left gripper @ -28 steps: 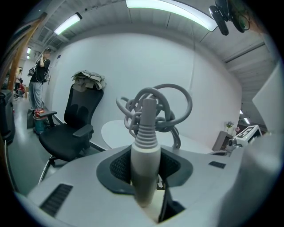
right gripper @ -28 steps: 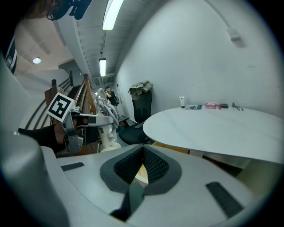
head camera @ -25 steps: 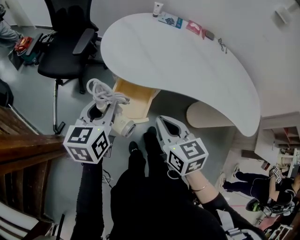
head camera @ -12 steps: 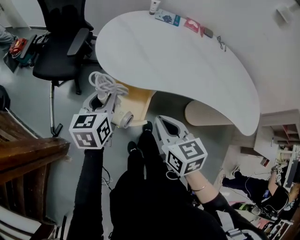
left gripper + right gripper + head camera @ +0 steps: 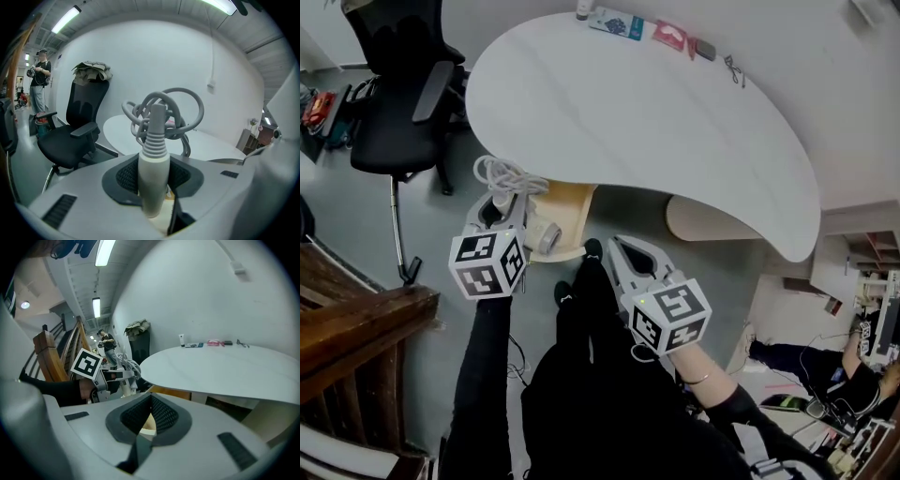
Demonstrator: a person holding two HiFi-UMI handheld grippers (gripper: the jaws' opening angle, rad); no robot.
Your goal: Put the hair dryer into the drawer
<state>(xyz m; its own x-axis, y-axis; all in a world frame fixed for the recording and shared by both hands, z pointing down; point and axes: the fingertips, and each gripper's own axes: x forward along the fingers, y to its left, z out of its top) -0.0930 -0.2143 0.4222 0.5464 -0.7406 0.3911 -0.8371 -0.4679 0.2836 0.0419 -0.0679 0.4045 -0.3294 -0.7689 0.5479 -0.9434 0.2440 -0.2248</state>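
My left gripper (image 5: 500, 208) is shut on the pale grey handle of the hair dryer (image 5: 546, 236). The dryer's barrel hangs at the near left corner of the open wooden drawer (image 5: 570, 201). Its coiled cord (image 5: 508, 176) sits bunched above the jaws. In the left gripper view the handle (image 5: 153, 178) stands upright between the dark pads, and the cord (image 5: 165, 111) loops over it. My right gripper (image 5: 621, 247) hovers right of the drawer, shut and with nothing in it. The right gripper view shows its jaws (image 5: 150, 403) closed, with the left gripper and the dryer (image 5: 123, 376) beyond.
The drawer sticks out from under a white rounded table (image 5: 656, 103), which has small items (image 5: 614, 21) along its far edge. A black office chair (image 5: 394, 112) stands to the left. A wooden stair rail (image 5: 356, 319) is at the near left. The person's legs (image 5: 581, 319) are below the grippers.
My left gripper has sunk with the hair dryer and come closer to the drawer's near left corner. The right gripper has shifted only slightly.
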